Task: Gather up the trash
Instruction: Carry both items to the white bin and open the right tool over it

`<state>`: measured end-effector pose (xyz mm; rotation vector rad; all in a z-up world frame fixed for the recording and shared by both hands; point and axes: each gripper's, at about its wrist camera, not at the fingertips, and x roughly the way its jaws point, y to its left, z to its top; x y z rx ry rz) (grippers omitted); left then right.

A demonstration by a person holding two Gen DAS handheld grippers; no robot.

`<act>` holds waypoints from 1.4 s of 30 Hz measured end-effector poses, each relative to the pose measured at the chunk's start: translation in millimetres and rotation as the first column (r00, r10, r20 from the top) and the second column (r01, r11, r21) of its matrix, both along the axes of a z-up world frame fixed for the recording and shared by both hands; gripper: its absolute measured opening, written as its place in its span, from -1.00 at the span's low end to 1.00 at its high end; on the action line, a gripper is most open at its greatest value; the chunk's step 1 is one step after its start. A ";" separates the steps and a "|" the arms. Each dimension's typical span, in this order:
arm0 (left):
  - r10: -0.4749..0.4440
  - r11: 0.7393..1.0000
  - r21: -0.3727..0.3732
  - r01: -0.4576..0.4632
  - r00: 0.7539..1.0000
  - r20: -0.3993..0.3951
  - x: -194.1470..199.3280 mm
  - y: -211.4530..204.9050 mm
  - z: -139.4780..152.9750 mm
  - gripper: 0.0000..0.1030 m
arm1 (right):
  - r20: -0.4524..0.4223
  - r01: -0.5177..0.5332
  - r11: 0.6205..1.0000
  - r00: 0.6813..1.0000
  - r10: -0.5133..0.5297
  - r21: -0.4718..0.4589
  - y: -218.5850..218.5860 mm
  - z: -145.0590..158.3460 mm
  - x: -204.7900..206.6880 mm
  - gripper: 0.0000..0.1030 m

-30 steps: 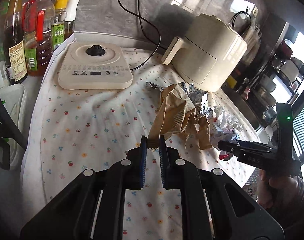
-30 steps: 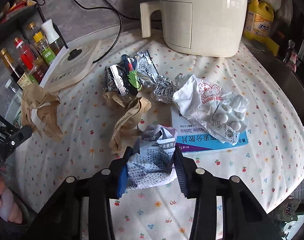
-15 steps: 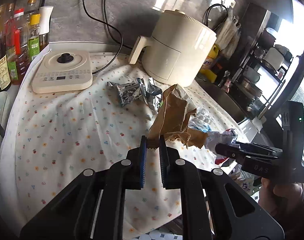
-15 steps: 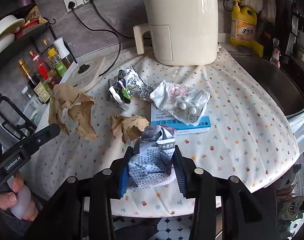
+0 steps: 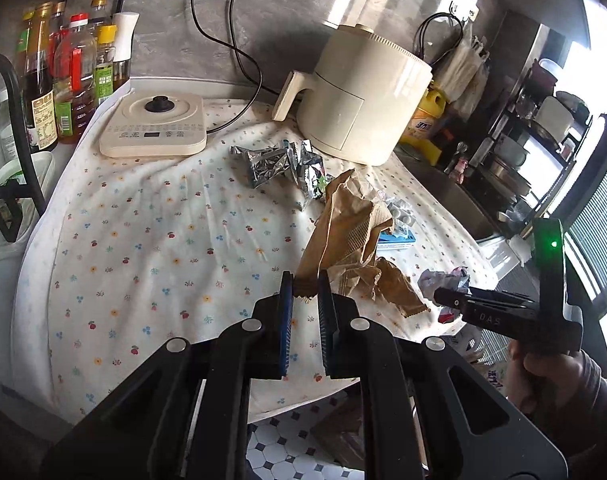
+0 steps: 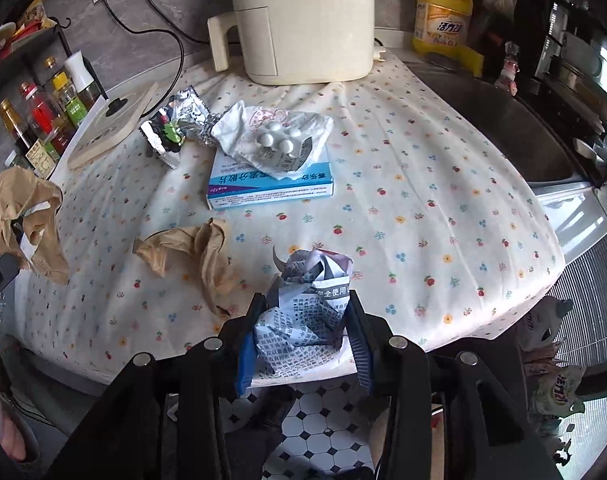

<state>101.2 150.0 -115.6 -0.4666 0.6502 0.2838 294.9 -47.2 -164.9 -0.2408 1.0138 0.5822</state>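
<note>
Left tongs [image 5: 304,292] pinching creased brown paper bag [image 5: 345,224], centre frame | right tongs [image 6: 303,316] clamping crumpled printed leaflet [image 6: 307,312], lower centre | flat blue-white box [image 6: 269,186] lying on floral-cloth table [image 6: 443,208].

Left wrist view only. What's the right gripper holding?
Observer: The right gripper has its jaws shut on a crumpled leaflet with printed text.
Operator: More brown paper besides mine?
Observer: Yes, a second brown paper lies loose on the tablecloth, apart from the held brown paper in the left gripper.
Operator: Blue box?
Observer: The blue box lies flat; a white wrapper with round tablets is draped over its far edge.
</note>
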 end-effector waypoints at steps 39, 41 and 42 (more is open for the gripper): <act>-0.717 0.697 -0.015 0.717 0.696 -0.038 162.4 -225.4 -16.7 -0.76 | -0.014 0.640 0.763 0.767 -0.642 0.093 -276.1 24.6 -40.3 -0.19; -0.730 0.683 -0.023 0.730 0.682 -0.047 160.6 -235.5 -20.3 -0.76 | -0.036 0.653 0.752 0.757 -0.652 0.091 -287.1 19.1 -46.8 -0.15; -0.734 0.678 -0.028 0.734 0.677 -0.053 159.9 -239.9 -22.4 -0.76 | -0.051 0.655 0.749 0.755 -0.654 0.097 -291.7 16.2 -49.0 -0.08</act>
